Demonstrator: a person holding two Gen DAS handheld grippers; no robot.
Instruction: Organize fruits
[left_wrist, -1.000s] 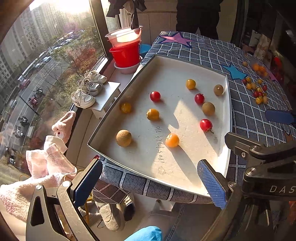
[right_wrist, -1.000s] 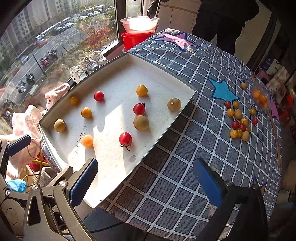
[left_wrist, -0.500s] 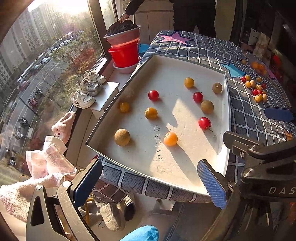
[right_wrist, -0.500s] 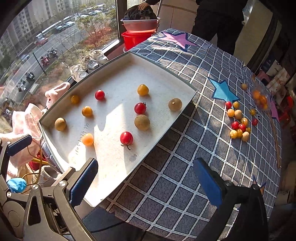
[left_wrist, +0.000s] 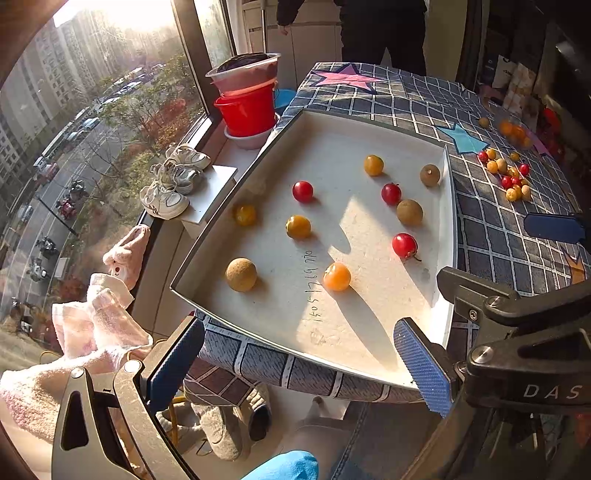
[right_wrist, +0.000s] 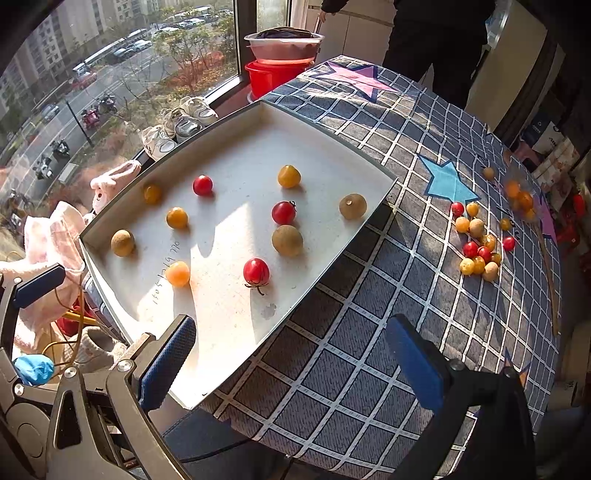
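Fruits lie loose on a white tray (left_wrist: 448, 206) set on a table under a grey checked cloth (left_wrist: 495, 236) with pink and blue stars. In the left wrist view nine pieces sit well apart on the tray floor: three red cherry tomatoes, one with its stem (left_wrist: 404, 244), yellow and orange ones such as the orange tomato (left_wrist: 337, 276) near the front, and three brown round fruits, one (left_wrist: 241, 274) near the tray's left wall. Handwritten digits (left_wrist: 313, 288) run across the tray floor; they seem to read "1505 1769 770", though not surely. The left gripper (left_wrist: 295, 363) hangs at the tray's near edge, its blue-padded fingers spread wide and holding nothing. The letters "DAS" (left_wrist: 552, 391) show on the other tool's body at right. A second heap of small fruits (left_wrist: 506, 175) lies on the cloth beyond the tray.

In the right wrist view the right gripper (right_wrist: 291, 362) is likewise spread and empty, over the tray's near right corner. The heap (right_wrist: 478, 240) lies on the cloth to the right, well apart from the tray. A red bucket (right_wrist: 267, 75) stands by the window.
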